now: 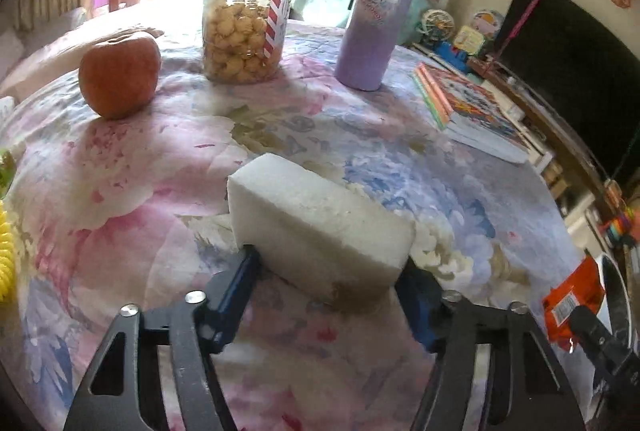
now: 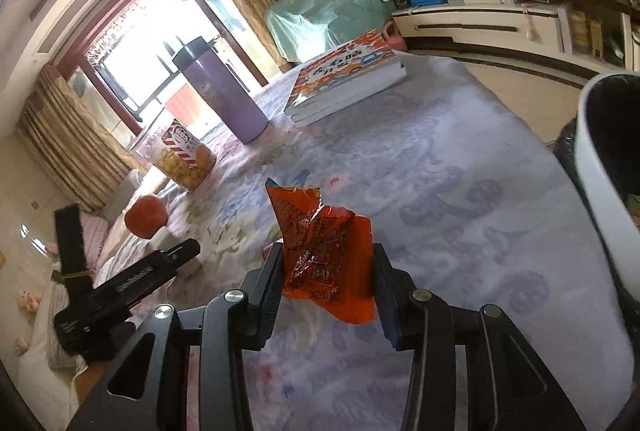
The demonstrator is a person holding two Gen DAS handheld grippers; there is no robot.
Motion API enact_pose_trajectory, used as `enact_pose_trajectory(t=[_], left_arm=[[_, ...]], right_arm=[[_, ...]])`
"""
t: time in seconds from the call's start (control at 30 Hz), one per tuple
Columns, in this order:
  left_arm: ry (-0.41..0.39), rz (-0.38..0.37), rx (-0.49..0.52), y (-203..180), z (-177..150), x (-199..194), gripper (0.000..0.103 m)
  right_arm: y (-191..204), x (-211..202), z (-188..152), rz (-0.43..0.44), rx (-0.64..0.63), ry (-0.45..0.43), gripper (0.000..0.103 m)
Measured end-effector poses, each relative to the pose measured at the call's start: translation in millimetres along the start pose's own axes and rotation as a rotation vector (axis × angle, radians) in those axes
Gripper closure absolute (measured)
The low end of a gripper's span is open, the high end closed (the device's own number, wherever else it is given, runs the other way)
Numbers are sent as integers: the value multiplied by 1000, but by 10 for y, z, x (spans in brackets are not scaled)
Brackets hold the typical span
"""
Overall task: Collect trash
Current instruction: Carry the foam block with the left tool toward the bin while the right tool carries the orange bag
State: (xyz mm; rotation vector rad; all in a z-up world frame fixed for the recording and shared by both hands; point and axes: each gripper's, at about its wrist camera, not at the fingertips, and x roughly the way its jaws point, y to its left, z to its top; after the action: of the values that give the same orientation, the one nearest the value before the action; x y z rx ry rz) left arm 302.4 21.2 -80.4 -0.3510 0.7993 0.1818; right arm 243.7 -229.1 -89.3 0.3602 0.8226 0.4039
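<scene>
My left gripper (image 1: 326,271) is shut on a white foam block (image 1: 316,227), which it holds just above the flowered tablecloth (image 1: 160,231). My right gripper (image 2: 326,271) is shut on a crumpled orange snack wrapper (image 2: 324,251) and holds it over the table. The wrapper also shows at the right edge of the left wrist view (image 1: 572,303). A white bin with a black liner (image 2: 600,171) stands at the table's right edge, to the right of my right gripper.
On the table stand an apple (image 1: 120,75), a clear jar of snacks (image 1: 244,23), a purple flask (image 1: 380,15) and a stack of books (image 1: 472,111). A yellow thing (image 1: 6,255) lies at the left edge. A TV cabinet (image 2: 500,27) lies beyond.
</scene>
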Motion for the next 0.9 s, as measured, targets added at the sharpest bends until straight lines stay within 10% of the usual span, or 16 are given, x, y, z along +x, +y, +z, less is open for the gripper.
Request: enact_pose_trajectory(t=[0.2, 0.9], left_arm=[[13, -92, 104, -48, -111, -190, 73], [53, -344, 428, -867, -700, -769, 76]], right_arm=[[-39, -163, -66, 13, -2, -15, 61], [-203, -980, -394, -21, -2, -103, 61]])
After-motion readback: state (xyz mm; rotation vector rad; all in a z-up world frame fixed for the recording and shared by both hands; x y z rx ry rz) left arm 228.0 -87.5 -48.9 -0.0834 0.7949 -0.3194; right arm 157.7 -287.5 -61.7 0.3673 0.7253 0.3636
